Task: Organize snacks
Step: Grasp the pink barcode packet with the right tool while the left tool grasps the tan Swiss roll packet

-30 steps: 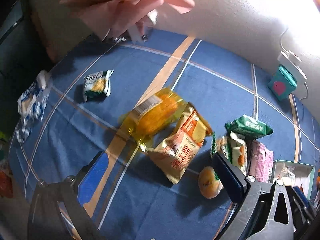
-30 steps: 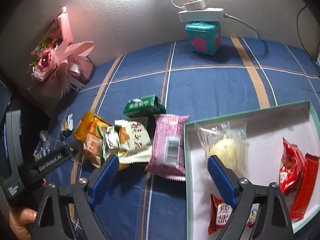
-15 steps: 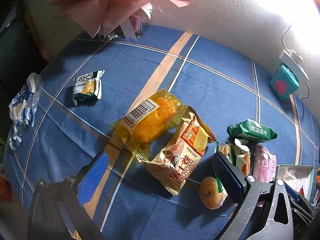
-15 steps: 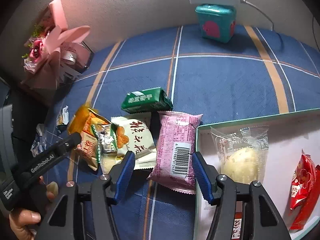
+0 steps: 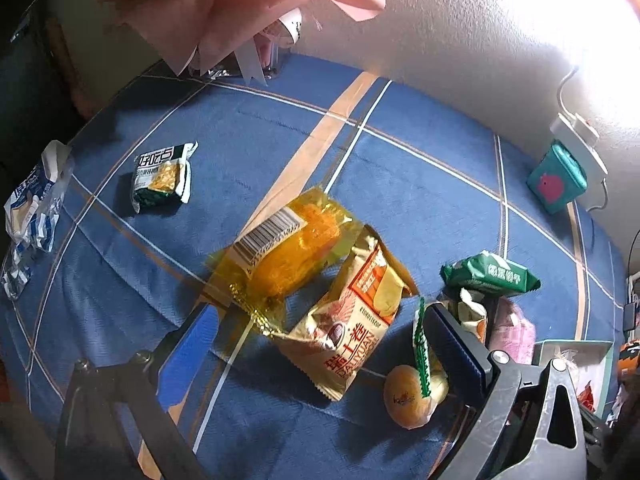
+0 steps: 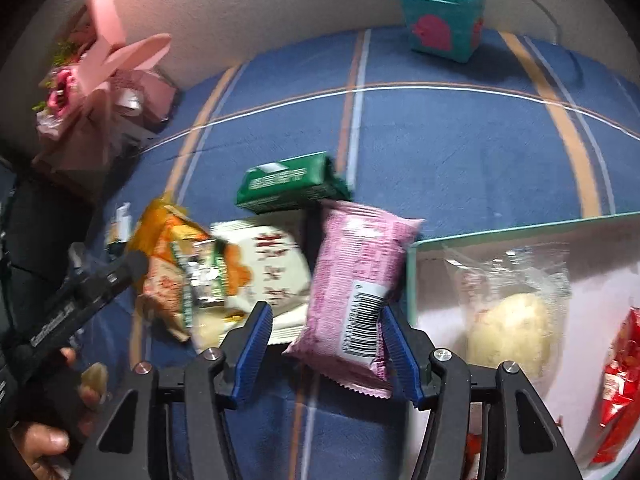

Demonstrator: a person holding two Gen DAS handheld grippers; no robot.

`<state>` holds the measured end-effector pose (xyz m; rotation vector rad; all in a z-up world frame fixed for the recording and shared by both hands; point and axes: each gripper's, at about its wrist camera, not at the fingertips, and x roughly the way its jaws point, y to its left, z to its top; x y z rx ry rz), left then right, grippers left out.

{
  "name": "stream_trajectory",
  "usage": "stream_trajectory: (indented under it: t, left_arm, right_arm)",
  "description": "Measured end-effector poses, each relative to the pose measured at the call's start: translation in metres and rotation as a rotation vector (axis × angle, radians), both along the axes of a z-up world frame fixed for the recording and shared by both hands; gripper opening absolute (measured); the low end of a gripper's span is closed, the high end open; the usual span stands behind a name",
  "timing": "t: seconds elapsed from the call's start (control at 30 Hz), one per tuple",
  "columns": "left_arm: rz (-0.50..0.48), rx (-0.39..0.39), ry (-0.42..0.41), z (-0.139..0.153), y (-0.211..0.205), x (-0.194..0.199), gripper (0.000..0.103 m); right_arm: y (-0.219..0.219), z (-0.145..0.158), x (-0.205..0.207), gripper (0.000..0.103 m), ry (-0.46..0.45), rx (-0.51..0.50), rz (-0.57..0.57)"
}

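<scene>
Snacks scattered on a blue checked cloth with tan and white lines over the counter. Right claw has its jaws closing around the near end of a pink plastic snack packet with a barcode; right blue pad is at the packet's edge, left pad looks just short of it, so a firm grip can't be confirmed; frame is blurred. Pink packet lies just beside the left wall of a shallow white tray with a teal rim, not in it. Inside the tray: a clear-wrapped pale round bun and red foil packets at the right edge. Green wrapped bar sits just behind the pink packet; a cream packet with red print touches its left side.

Left claw hangs released, jaws wide, nothing between the pads, above a transparent yellow-orange packet with a barcode and a gold foil packet with red lettering, which overlap. Small orange round snack lies by the right finger. Green-and-white square packet lies well apart at the far left. Teal box with a pink shape and a pink paper-wrapped bouquet sit by the wall.
</scene>
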<state>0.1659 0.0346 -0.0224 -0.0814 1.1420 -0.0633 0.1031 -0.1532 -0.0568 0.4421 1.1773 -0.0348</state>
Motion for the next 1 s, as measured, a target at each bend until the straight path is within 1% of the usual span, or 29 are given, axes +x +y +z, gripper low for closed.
stream_trajectory:
  t: [0.03,0.1,0.17,0.2,0.23,0.33,0.4,0.47,0.53,0.63,0.67,0.73,0.87,1.0]
  left_arm:
    - [-0.002,-0.006,0.0,0.0,0.0,0.001,0.094]
    - [-0.011,-0.014,0.002,-0.001,-0.002,0.002,0.087]
    - [-0.02,-0.015,0.006,-0.003,-0.004,0.003,0.084]
    - [-0.027,-0.014,0.008,-0.004,-0.005,0.003,0.08]
    - [-0.035,-0.014,0.01,-0.005,-0.007,0.004,0.073]
    - [-0.054,-0.009,0.023,-0.008,-0.012,0.004,0.061]
    - [-0.072,-0.006,0.036,-0.012,-0.016,0.004,0.058]
    - [-0.084,-0.003,0.049,-0.018,-0.02,0.005,0.058]
    - [-0.086,0.004,0.072,-0.026,-0.022,0.007,0.058]
    - [-0.081,0.001,0.097,-0.037,-0.024,0.008,0.058]
    - [-0.079,-0.005,0.099,-0.038,-0.023,0.009,0.056]
    - [-0.073,-0.011,0.102,-0.041,-0.023,0.009,0.05]
    - [-0.074,-0.012,0.099,-0.037,-0.024,0.007,0.039]
    - [-0.075,-0.016,0.065,-0.022,-0.023,0.004,0.038]
  right_arm:
    - [0.0,0.001,0.001,0.06,-0.004,0.007,0.002]
    - [-0.001,0.001,0.003,0.06,0.0,-0.006,-0.008]
    - [-0.003,-0.003,0.005,0.06,0.009,-0.016,-0.024]
    - [-0.003,-0.003,0.006,0.06,0.008,-0.016,-0.027]
    - [-0.002,-0.003,0.007,0.06,0.008,-0.022,-0.025]
    - [0.005,-0.004,0.012,0.06,0.012,-0.061,-0.011]
    - [0.01,-0.005,0.017,0.06,0.015,-0.082,0.002]
    - [0.014,-0.01,0.021,0.057,0.027,-0.092,0.006]
    - [0.016,-0.018,0.025,0.051,0.045,-0.089,0.002]
    - [0.015,-0.022,0.027,0.048,0.048,-0.086,-0.002]
    - [0.014,-0.022,0.028,0.048,0.047,-0.085,-0.002]
    - [0.015,-0.023,0.027,0.047,0.044,-0.09,-0.002]
    - [0.015,-0.022,0.028,0.042,0.044,-0.093,-0.008]
    - [0.012,-0.013,0.02,0.041,0.022,-0.078,-0.018]
